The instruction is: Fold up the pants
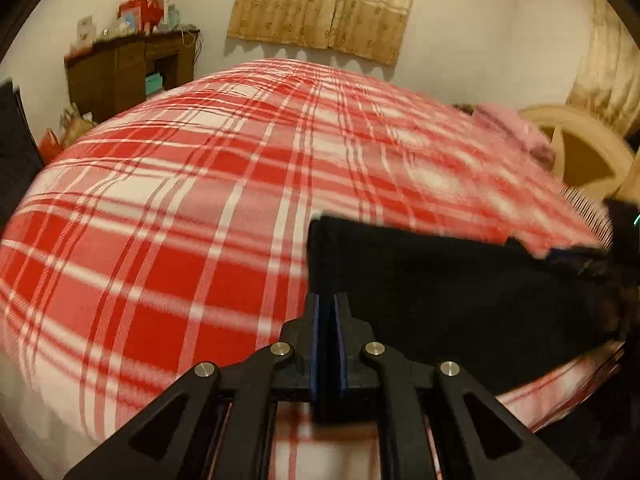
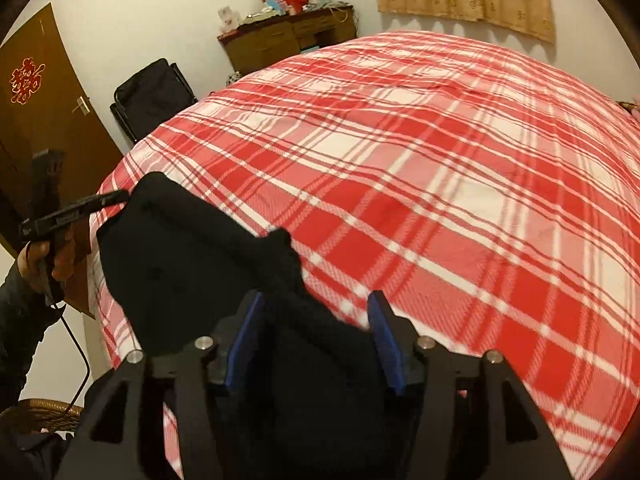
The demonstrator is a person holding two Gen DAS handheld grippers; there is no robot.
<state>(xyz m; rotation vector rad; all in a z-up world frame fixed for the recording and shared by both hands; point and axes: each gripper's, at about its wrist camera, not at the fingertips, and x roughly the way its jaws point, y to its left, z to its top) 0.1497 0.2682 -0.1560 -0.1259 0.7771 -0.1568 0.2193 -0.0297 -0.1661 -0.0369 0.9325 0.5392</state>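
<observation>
Item 1, left gripper (image 1: 327,312): black linkage tongs with blue pads, jaws drawn nearly together on the near left edge of the black fabric pants (image 1: 448,300); a thin dark layer sits between the pads, so it reads as pinching cloth.

Item 2, right gripper (image 2: 316,328): same build, jaws spread wide, a bunched ridge of pants passing between the pads without being clamped.

Item 3, pants: dark, soft, lying partly folded at the near edge of the red-and-white plaid bedspread (image 2: 440,168). Long axis runs across the bed edge, from one gripper to the other (which end is the waistband cannot be told).

Handling note: judged best to close the right jaws on the bunched edge before lifting, keep both corners level and taut, and lay the fold over squarely.

Background: brown wooden cabinet (image 2: 280,44) against the far wall.
</observation>
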